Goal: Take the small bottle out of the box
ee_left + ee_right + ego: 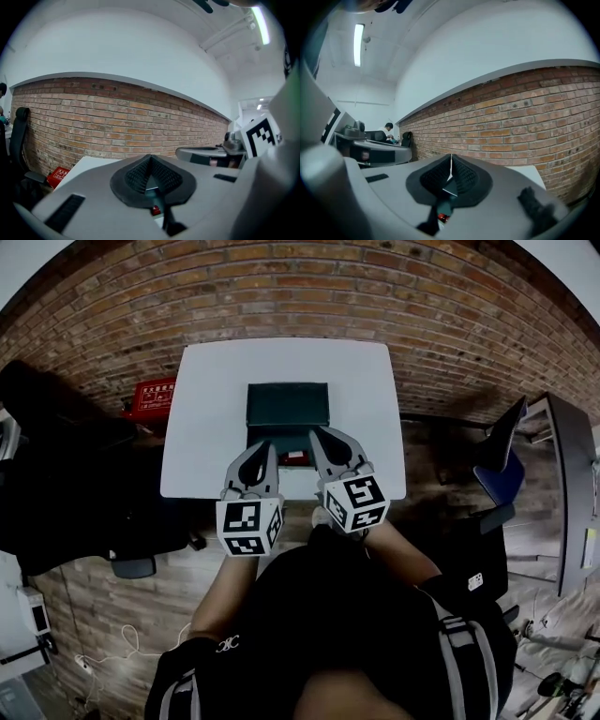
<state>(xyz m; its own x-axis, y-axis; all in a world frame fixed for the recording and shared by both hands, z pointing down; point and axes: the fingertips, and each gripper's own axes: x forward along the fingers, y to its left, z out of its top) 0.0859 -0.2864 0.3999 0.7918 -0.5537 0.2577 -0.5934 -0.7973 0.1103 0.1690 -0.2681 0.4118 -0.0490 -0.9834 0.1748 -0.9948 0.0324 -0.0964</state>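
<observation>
Small bottle isn't plainly in sight. My best guess is the little red thing [296, 457] at the near end of the box [287, 405], peeking out between the two sets of tongs, but it's too small to call.

Closest to the camera, the left gripper [273, 446] and right gripper [313, 433] hang side by side over the near edge of the white table [202, 418], tips aimed at the box. Both have their jaws pressed together with nothing in them (each gripper's own view shows the ribbed pads meeting at the tip). Just past the tips sits the dark green box, about mid-table. It looks open toward the person, though I can't say how the lid stands. Beyond the table is a brick wall [281, 296].

What could go sideways, imo: going in with closed jaws would just poke the bottle over or shove the box along the smooth tabletop, so one pair has to open first. The two grippers are also very near each other, so they could bump while reaching. And a small bottle can squirt out of a pinch that lands off-centre.
</observation>
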